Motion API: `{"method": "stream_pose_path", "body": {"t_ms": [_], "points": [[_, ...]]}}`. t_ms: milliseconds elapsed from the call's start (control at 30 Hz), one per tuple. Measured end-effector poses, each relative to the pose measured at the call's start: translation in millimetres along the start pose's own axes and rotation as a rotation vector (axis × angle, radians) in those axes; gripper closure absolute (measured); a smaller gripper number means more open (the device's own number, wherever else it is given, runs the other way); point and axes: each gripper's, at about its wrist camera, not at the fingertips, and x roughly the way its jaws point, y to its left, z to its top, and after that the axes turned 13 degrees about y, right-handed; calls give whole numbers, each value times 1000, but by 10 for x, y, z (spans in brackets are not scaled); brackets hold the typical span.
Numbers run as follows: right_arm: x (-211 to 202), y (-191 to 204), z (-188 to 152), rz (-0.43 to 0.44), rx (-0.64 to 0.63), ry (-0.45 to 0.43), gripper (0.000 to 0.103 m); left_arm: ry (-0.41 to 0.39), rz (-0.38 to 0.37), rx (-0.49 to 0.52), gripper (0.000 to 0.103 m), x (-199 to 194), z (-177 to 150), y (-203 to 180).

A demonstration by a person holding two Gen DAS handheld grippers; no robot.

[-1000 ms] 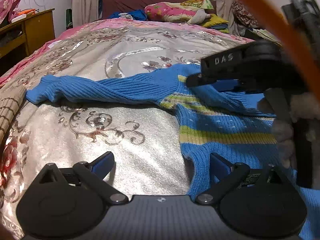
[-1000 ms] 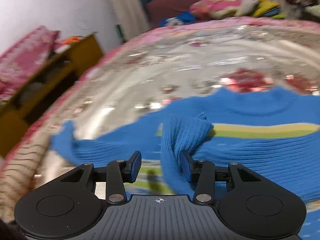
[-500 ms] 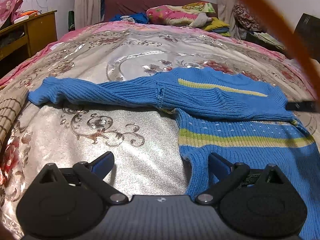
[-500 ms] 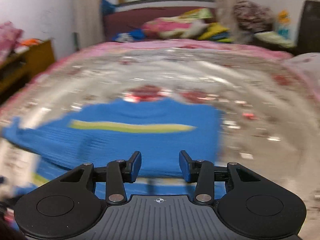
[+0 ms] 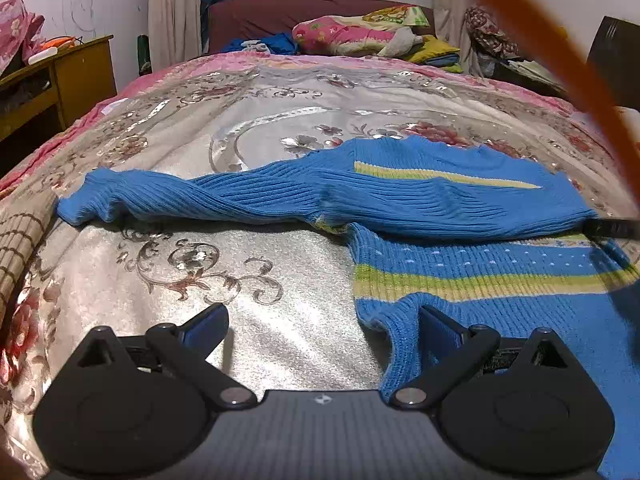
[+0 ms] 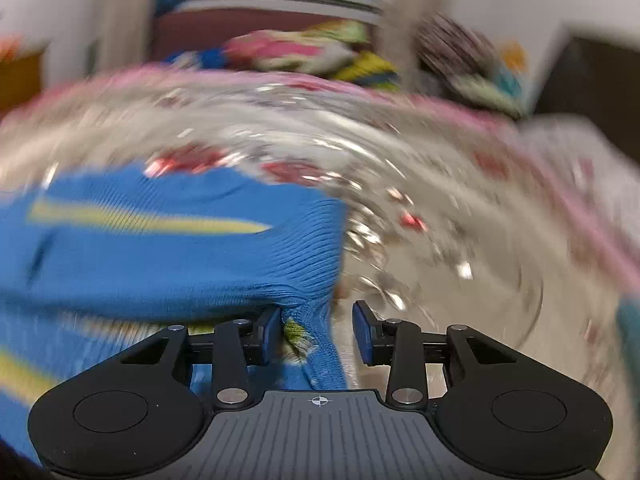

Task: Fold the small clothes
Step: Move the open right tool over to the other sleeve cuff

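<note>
A small blue knit sweater (image 5: 460, 208) with yellow-green stripes lies on the bed, one sleeve (image 5: 168, 196) stretched out to the left and the other folded across its chest. My left gripper (image 5: 320, 328) hovers low and open at the sweater's lower left edge, which rests by its right finger. My right gripper (image 6: 316, 332) is at the sweater's (image 6: 180, 248) right side in a blurred view. Its jaws are closing, with the folded side edge between them against the left pad and a gap at the right pad. One of its dark fingers (image 5: 612, 229) shows at the left wrist view's right edge.
The bed has a shiny floral cover (image 5: 280, 128). Pillows and bedding (image 5: 360, 32) are piled at its head. A wooden cabinet (image 5: 80, 76) stands on the left and a woven mat (image 5: 20, 240) lies at the bed's left edge. An orange strap (image 5: 560, 60) crosses the upper right.
My right gripper let go of the sleeve it carried, left it folded over the chest, swung to the sweater's right edge and narrowed its jaws. The left gripper stayed put.
</note>
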Motion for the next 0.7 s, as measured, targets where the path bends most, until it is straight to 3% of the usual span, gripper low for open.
{"method": "stream_pose_path", "body": {"t_ms": [167, 233, 300, 467, 533, 700], "points": [[51, -279, 9, 70, 134, 49, 68, -5, -6, -48, 0, -17, 4, 110], [2, -213, -8, 88, 79, 60, 65, -20, -19, -63, 0, -46, -6, 159], [-136, -78, -66, 52, -6, 39, 64, -36, -22, -85, 0, -88, -16, 215], [-624, 196, -160, 10, -153, -68, 64, -74, 20, -186, 0, -200, 18, 467], [-783, 342, -101, 74, -185, -88, 64, -87, 17, -237, 0, -230, 59, 588], [-1008, 1038, 200, 340, -262, -71, 64, -101, 84, -258, 0, -223, 33, 754]]}}
